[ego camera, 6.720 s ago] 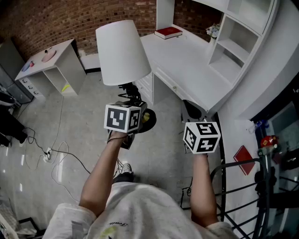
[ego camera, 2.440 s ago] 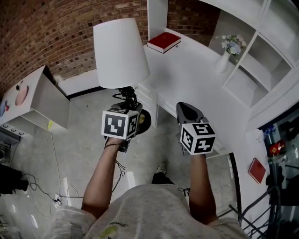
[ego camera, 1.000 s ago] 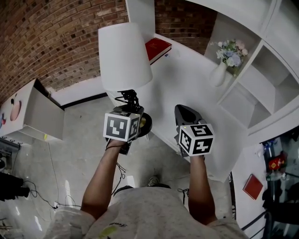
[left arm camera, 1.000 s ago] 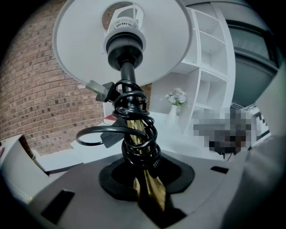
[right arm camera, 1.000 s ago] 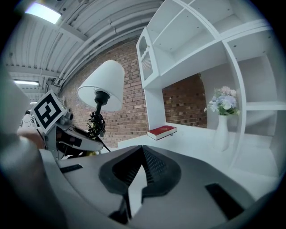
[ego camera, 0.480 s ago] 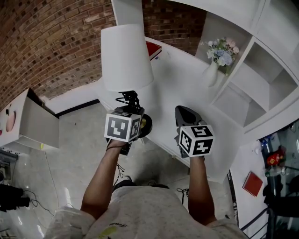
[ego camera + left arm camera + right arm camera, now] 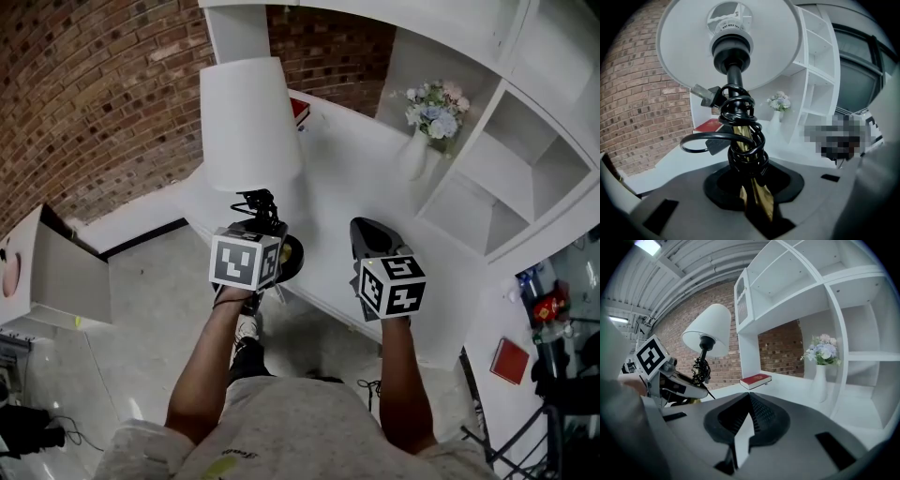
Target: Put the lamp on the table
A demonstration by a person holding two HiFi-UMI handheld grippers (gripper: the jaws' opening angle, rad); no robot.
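While the white table spreads below, the lamp stands upright over its near edge — brass stem (wound with black cord) clamped in the left gripper's jaws; the right gripper hovers beside, jaws together, empty.

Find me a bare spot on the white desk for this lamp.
The widest bare patch of desk lies between the red book and the vase. The corner by the vase and the shelf cubbies is tighter.
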